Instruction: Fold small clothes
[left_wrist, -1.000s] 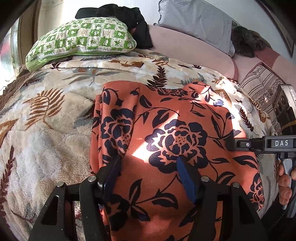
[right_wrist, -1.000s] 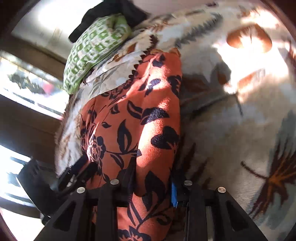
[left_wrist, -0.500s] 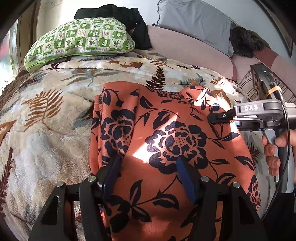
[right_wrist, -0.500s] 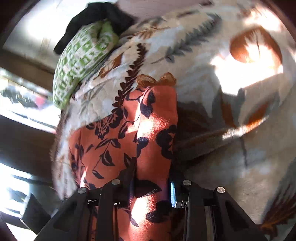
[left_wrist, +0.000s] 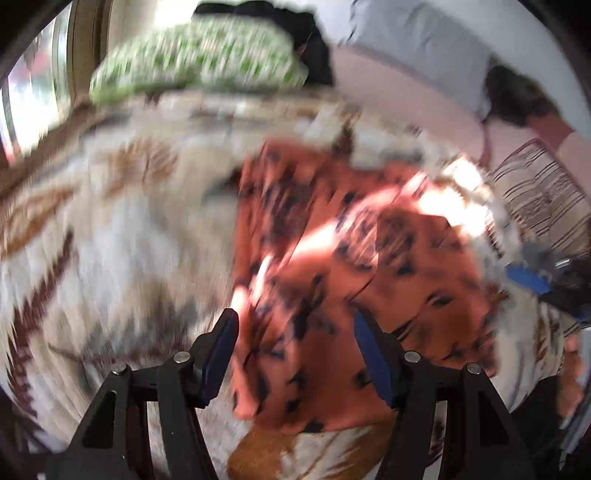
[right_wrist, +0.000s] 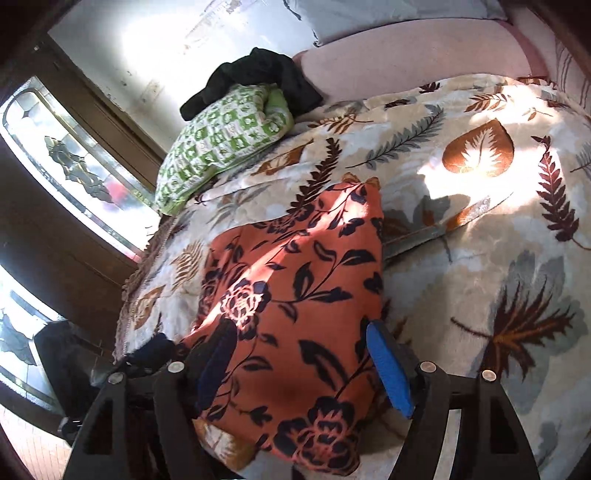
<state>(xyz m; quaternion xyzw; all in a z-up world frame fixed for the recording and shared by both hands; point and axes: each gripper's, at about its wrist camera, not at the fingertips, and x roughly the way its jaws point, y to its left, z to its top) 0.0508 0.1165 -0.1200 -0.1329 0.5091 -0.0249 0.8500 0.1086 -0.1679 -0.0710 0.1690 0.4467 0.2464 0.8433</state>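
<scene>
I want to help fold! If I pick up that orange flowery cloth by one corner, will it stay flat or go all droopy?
Probably droopy: the orange flowery cloth lies in soft folds that follow the blanket under it. It looks thin and likely light. It may feel a bit slippery, since the sunlit parts shine.

The left tool (left_wrist: 293, 354) is showing black angular plastic arms with triangular cut-outs, each arm carrying round silver screw heads near its top. Its two fingers (left_wrist: 218, 354) are wearing flat dark blue pads on their inner faces. The right tool (right_wrist: 301, 369) is showing the same black frame, the same silver screws and blue pads, the pad on the right side glowing bright blue in sunlight. At the blurred right edge of the left wrist view, a person's hand (left_wrist: 570, 373) is showing bare fingers.
</scene>
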